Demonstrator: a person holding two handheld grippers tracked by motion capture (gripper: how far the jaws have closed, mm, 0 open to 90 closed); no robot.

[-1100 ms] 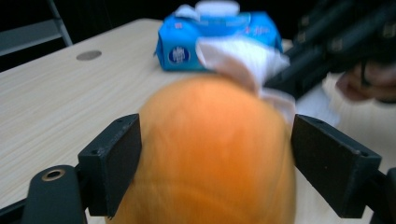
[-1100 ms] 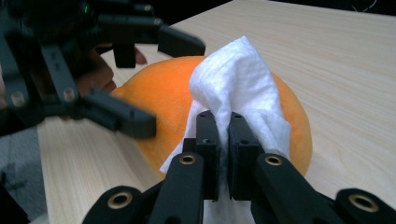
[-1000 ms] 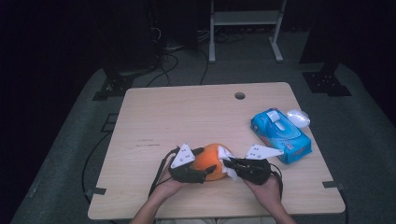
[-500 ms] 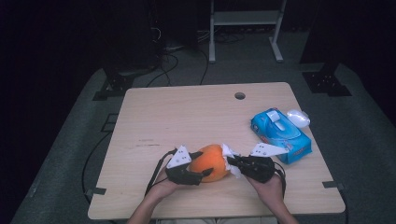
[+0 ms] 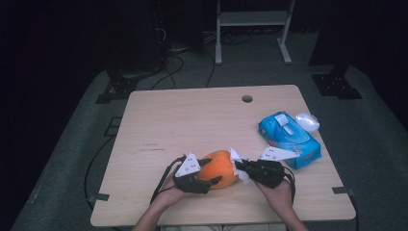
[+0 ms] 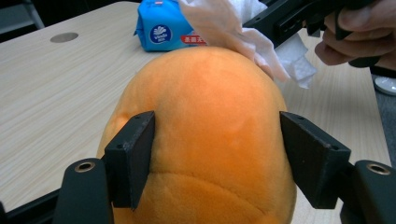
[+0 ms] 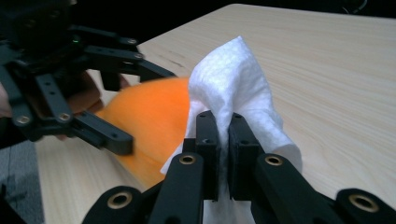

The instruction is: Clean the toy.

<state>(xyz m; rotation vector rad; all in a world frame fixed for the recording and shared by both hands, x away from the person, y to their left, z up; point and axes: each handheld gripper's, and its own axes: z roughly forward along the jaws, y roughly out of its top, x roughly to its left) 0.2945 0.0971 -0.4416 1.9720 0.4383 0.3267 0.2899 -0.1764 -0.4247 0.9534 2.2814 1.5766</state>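
A round orange soft toy [image 5: 219, 168] rests on the wooden table [image 5: 192, 120] near its front edge. My left gripper [image 5: 214, 171] is shut on the toy, one pad pressing each side [image 6: 133, 149]. From the right comes my right gripper [image 5: 239, 166], shut on a crumpled white tissue [image 7: 233, 79]. The tissue [image 6: 233, 28] lies against the toy's upper right side [image 7: 154, 112]. A hand holds each gripper from the table's near edge.
A blue tissue pack [image 5: 288, 139] lies at the right of the table, just behind the right gripper. A small white oval object [image 5: 307, 121] sits beside the pack. A round cable hole [image 5: 247, 98] is at the far edge.
The right gripper with the tissue has shifted only slightly against the toy. The left gripper keeps its hold in the same place.
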